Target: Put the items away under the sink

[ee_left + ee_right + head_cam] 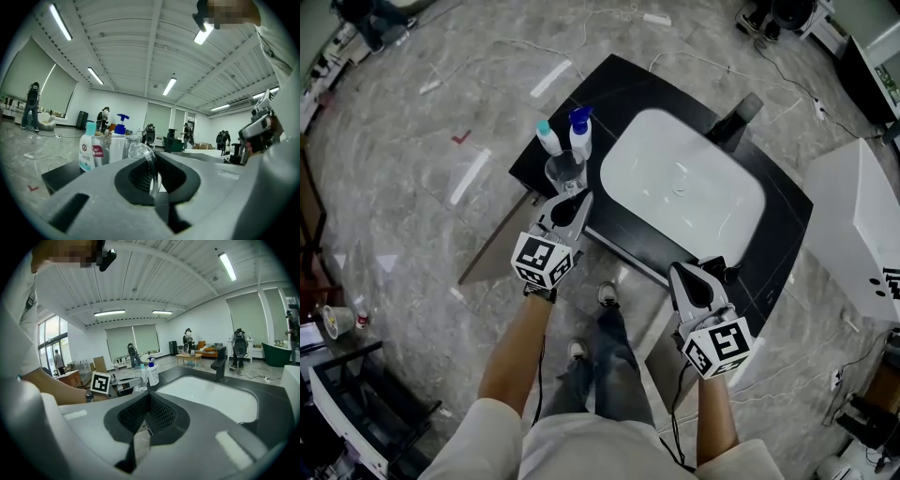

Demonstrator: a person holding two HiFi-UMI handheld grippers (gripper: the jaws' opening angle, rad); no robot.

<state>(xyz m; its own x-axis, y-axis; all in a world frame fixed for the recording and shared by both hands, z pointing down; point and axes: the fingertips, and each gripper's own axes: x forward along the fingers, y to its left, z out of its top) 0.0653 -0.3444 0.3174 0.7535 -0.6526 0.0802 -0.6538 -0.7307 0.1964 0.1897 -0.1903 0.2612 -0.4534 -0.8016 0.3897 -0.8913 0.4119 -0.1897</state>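
A black vanity top holds a white sink basin. At its left corner stand a teal-capped bottle, a white bottle with a blue pump and a clear cup. My left gripper is at the cup's near side, shut on its clear rim. My right gripper is shut with nothing in it, above the vanity's front edge to the right of the basin.
A black faucet stands behind the basin. A cabinet door hangs open under the vanity's left side. A white unit stands to the right. Cables lie on the marble floor, and people stand far off in the room.
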